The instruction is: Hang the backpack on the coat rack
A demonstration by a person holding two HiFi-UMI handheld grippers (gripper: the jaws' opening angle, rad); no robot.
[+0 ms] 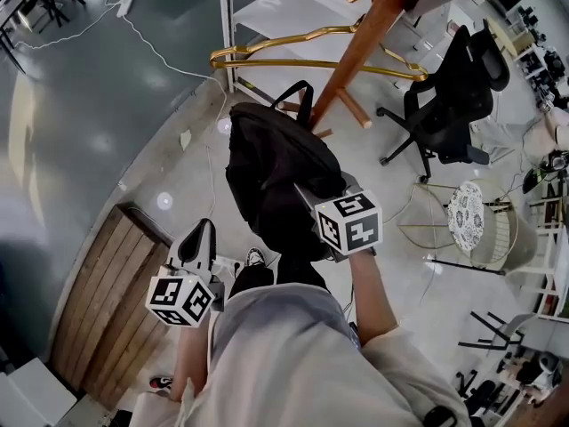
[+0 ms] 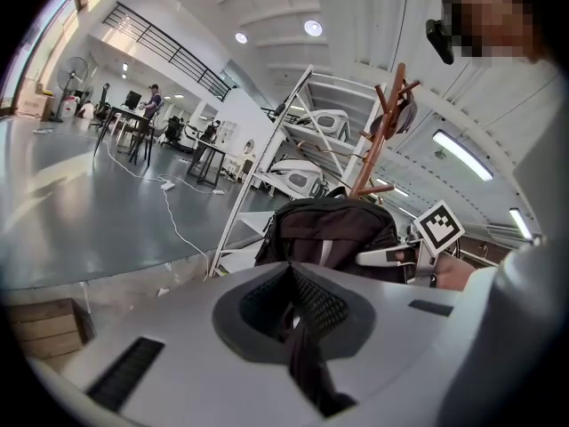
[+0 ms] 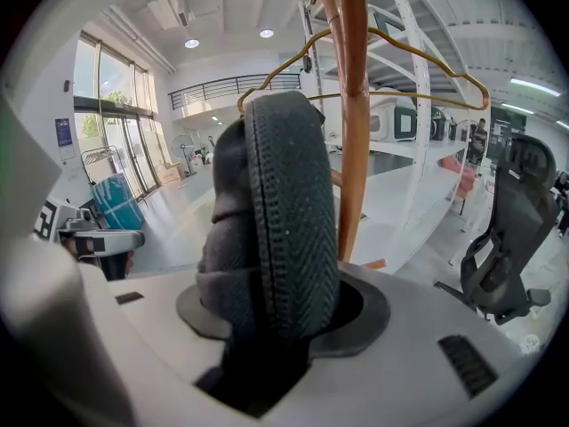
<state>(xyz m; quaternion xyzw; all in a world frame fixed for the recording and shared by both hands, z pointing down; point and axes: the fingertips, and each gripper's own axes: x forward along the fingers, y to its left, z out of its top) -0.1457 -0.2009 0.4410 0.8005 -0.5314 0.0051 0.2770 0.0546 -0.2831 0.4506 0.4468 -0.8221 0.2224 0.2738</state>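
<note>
While the right gripper [image 3: 276, 327] points down at a slant, its jaws are clamped on a thick padded strap [image 3: 284, 212] that stands upright between them and fills the gap. That strap belongs to the black backpack [image 1: 276, 163], which hangs in the air just ahead of the right gripper [image 1: 311, 201], clear of the floor. To its left and lower, well apart from the bag, the left gripper [image 1: 197, 238] is held nearly level. Its jaws [image 2: 298, 318] stand narrow, pressed on a thin strap [image 2: 307, 367] of dark webbing that runs back out of the gap toward the camera. Ahead of this gripper the backpack [image 2: 329, 234] shows its broad side, with the other gripper at its right edge.

Just beyond the bag rises the slanting wooden pole of the coat rack [image 1: 360, 47]. From the right gripper the pole [image 3: 353, 123] stands directly behind the padded strap, close to it. From the left gripper the rack's pegs [image 2: 396, 92] sit well above the top of the bag, and the bag hangs on none of them. A gold hanger [image 1: 302, 56] crosses the pole past the bag. Farther off to the right gripper's right is a black office chair [image 1: 453, 96]; a white shelf frame [image 2: 267, 176] stands behind the rack.
</note>
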